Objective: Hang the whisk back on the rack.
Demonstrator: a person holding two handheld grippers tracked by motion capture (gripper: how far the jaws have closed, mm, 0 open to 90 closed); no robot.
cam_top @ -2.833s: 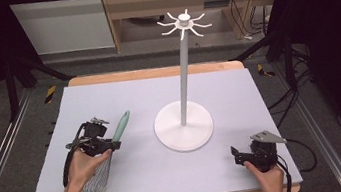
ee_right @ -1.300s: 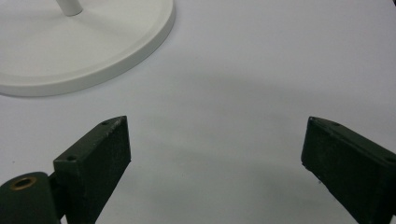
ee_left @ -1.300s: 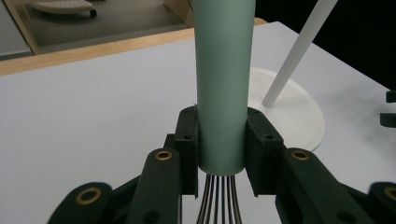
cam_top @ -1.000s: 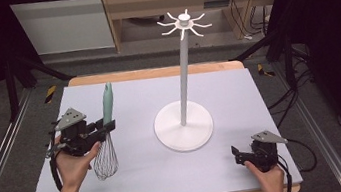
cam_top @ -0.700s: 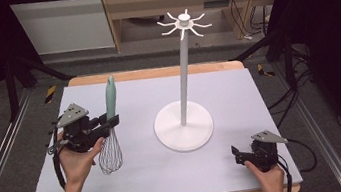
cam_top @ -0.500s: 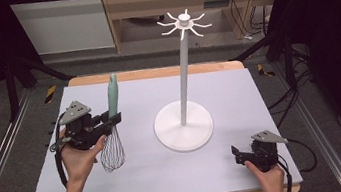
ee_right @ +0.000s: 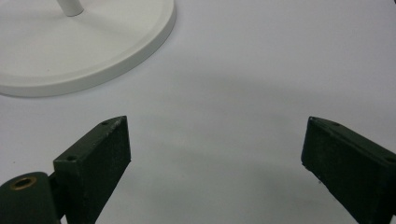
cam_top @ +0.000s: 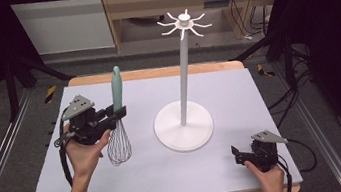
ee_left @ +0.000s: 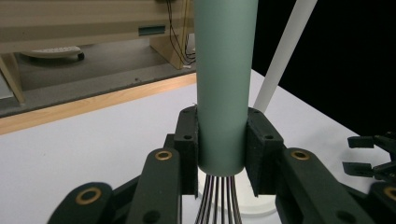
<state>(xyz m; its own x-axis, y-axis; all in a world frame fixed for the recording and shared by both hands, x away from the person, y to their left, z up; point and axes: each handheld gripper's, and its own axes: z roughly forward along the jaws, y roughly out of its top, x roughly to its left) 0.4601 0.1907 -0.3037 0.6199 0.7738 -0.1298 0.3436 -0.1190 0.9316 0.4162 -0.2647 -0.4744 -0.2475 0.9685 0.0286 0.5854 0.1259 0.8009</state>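
high view: left gripper [cam_top: 119, 113] clamps the whisk [cam_top: 118, 126] upright by its green handle, wires hanging down, left of the white stand [cam_top: 185, 119] on the table [cam_top: 238, 86]; right gripper [cam_top: 237, 156] rests low near the front right corner
left gripper view: both jaws press the handle [ee_left: 223, 84] just above the wires
right gripper view: jaws spread wide, nothing between them, the stand's base [ee_right: 84, 46] just ahead

Your two claws, left [cam_top: 119, 112] and right [cam_top: 237, 155], are black, each topped by a grey three-cornered plate (brass rivets at the joints), trailing black cables.
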